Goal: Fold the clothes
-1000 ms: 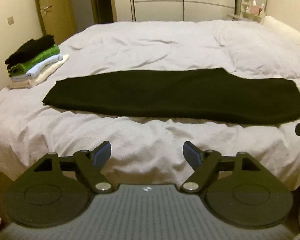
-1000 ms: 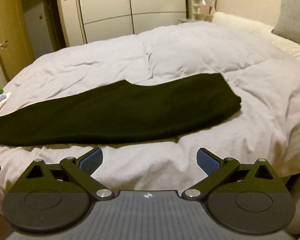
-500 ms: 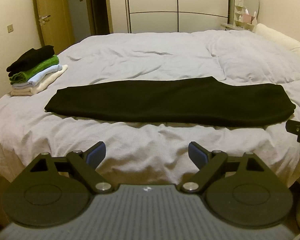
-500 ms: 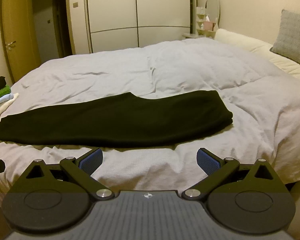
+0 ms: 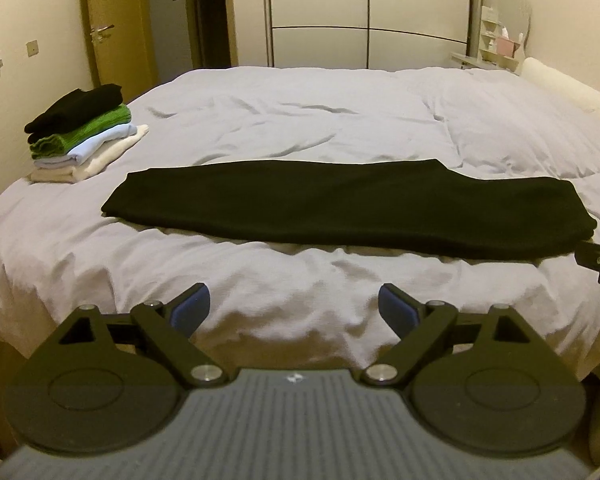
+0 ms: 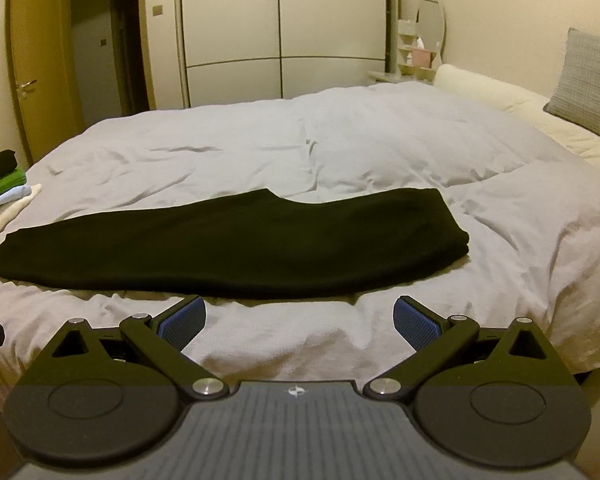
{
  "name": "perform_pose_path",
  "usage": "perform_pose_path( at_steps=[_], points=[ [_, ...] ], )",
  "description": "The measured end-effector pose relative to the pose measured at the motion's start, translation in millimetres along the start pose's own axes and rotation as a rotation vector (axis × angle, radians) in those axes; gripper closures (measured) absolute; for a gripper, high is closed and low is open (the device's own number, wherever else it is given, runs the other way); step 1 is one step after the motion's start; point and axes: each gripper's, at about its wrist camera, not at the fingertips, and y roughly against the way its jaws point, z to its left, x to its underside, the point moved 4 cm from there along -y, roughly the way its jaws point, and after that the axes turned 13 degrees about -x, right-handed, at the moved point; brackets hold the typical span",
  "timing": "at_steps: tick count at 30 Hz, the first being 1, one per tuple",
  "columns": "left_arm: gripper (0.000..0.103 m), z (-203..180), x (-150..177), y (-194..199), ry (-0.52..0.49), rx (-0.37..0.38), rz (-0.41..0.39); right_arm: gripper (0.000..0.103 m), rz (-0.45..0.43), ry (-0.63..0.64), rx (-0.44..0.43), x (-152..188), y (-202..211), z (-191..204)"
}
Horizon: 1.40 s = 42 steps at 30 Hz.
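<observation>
We log one black garment (image 5: 348, 204), folded lengthwise into a long band, lying flat across the near part of the bed (image 5: 300, 120) and running left to right. Its right end shows stacked layers in the right wrist view (image 6: 236, 248). It lies near the front edge of the white duvet, touching neither gripper.

One stack of folded clothes (image 5: 82, 132) sits at the far left corner of the bed, well apart from the garment. We count four visible layers: black on top, then green, pale blue, and cream at the bottom. The right wrist view catches only its edge (image 6: 4, 188).

Left gripper (image 5: 294, 308): jaws spread wide, blue pads apart, nothing between them; it hangs over the front edge of the bed, short of the garment. Right gripper (image 6: 298, 318): likewise spread, nothing pinched, its fingertips just short of the garment's near edge.

Containers: we see no bin or basket; the bed alone carries the clothes. One grey cushion (image 6: 588, 80) rests at the headboard side. One white wardrobe (image 6: 280, 32) and one wooden door (image 6: 40, 68) stand behind.
</observation>
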Motion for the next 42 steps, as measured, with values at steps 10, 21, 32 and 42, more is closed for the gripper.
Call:
perform_pose_path(
  at_steps=[10,21,32,42],
  points=[
    [0.011,27.5,-4.8,-46.8,0.164,0.087,0.064,0.000,-0.026,-0.031,-0.116,-8.0,-25.9,-1.2],
    [0.017,117.4,5.0,-185.8,0.565,0.132,0.266,0.000,0.123,-0.165,-0.195,-6.8,-134.7,-14.5],
    [0.038,223.6,-21.2,-320.3,0.822,0.112,0.224,0.000,0.172,-0.226,-0.301,-13.8,-226.1,7.1],
    [0.046,229.4,-24.8,-358.2,0.863,0.111,0.125,0.000,0.151,-0.190,-0.253,-12.5,-249.2,2.1]
  ],
)
